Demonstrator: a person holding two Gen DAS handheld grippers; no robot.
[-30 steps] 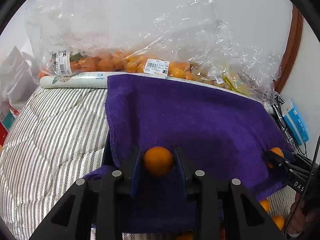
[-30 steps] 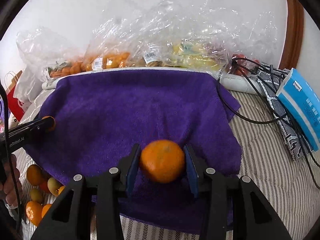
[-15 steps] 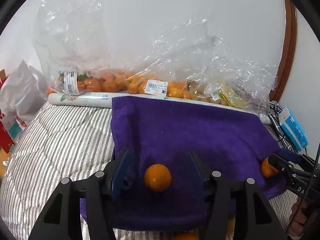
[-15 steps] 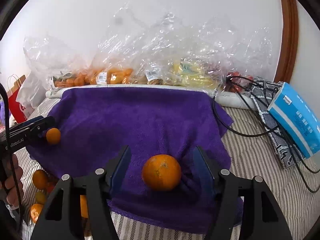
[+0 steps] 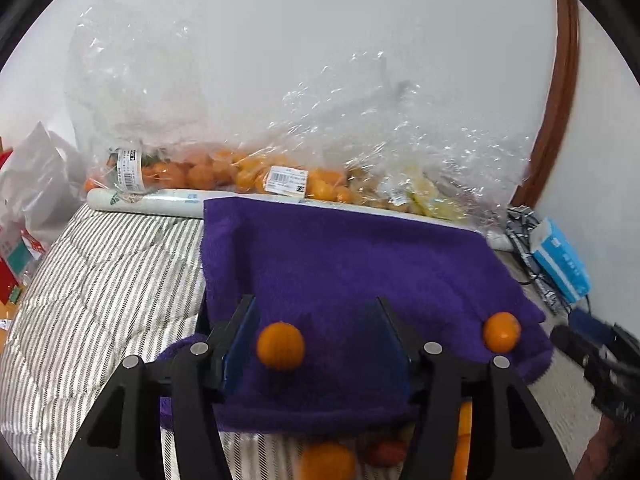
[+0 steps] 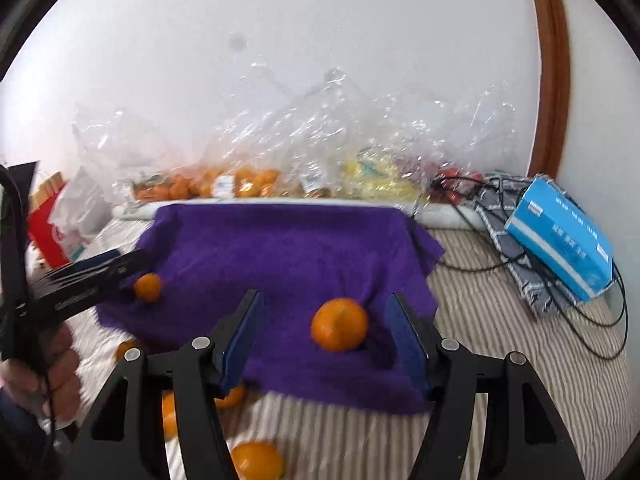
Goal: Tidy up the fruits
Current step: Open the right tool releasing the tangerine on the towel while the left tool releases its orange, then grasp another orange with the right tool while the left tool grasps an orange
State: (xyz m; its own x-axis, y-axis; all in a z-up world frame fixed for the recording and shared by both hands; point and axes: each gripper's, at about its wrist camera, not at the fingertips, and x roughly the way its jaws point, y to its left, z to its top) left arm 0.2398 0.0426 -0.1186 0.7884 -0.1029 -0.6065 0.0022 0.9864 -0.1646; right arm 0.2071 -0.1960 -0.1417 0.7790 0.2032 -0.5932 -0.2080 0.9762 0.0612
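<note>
A purple towel (image 5: 352, 264) lies on the striped bedding; it also shows in the right wrist view (image 6: 288, 248). My left gripper (image 5: 316, 336) is open and empty, with a small orange (image 5: 280, 345) resting on the towel between its fingers. That orange shows at the towel's left edge in the right wrist view (image 6: 147, 287). My right gripper (image 6: 326, 334) is open and empty, with a bigger orange (image 6: 339, 324) on the towel between its fingers. This orange shows at the towel's right corner in the left wrist view (image 5: 501, 332).
Loose oranges (image 6: 256, 460) and other small fruit lie on the striped bedding (image 5: 100, 280) below the towel's near edge. Clear plastic bags of fruit (image 5: 280, 176) line the wall. A blue tissue box (image 6: 560, 240) and black cables (image 6: 520, 264) lie at the right.
Both grippers opened and let go of their oranges, which now rest on the towel. Both grippers have drawn back and up from the towel.
</note>
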